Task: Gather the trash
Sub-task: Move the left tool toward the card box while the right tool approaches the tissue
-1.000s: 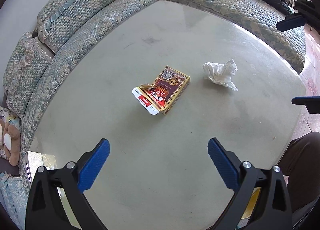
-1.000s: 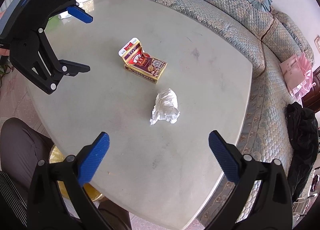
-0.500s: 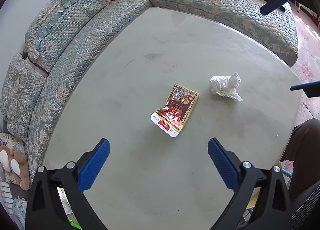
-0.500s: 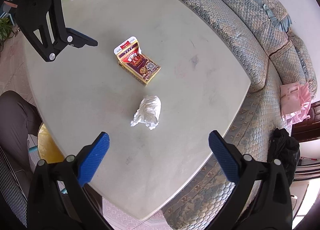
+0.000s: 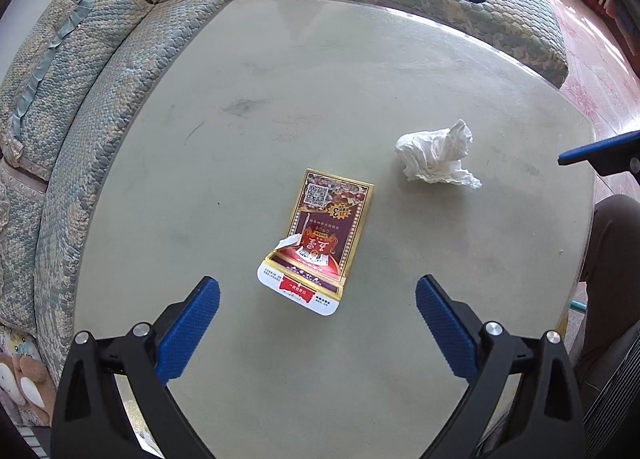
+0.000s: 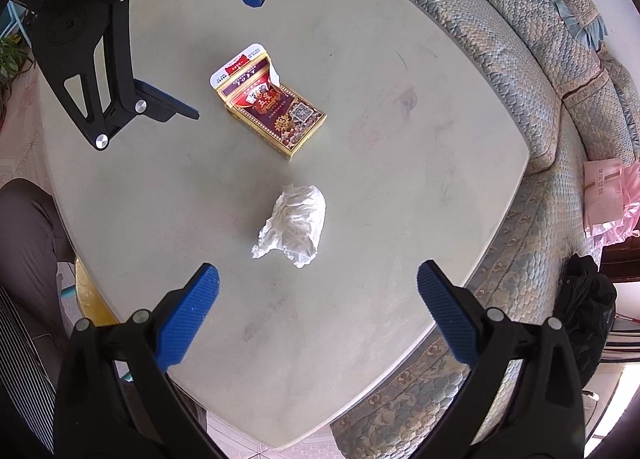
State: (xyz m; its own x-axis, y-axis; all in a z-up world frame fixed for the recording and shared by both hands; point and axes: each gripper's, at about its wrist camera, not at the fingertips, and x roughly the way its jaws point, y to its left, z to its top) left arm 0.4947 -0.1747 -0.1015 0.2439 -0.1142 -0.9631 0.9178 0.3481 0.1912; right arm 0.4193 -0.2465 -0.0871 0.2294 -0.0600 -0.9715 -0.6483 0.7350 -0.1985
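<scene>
Between the wide-spread jaws of the left gripper (image 5: 318, 301), in the left wrist view, the opened card box (image 5: 324, 237) is framed, lying flat on the surface (image 5: 280, 79) with its torn flap end nearest; the alignment suggests it is the intended pickup. Beyond the right jaw, the crumpled tissue (image 5: 434, 157) is seen, apart from the box.

Ahead of the right gripper (image 6: 318, 287), in the right wrist view, the tissue (image 6: 296, 225) is centred just past the jaws, which are held wide and empty. Each piece of trash appears assigned to one gripper.
</scene>
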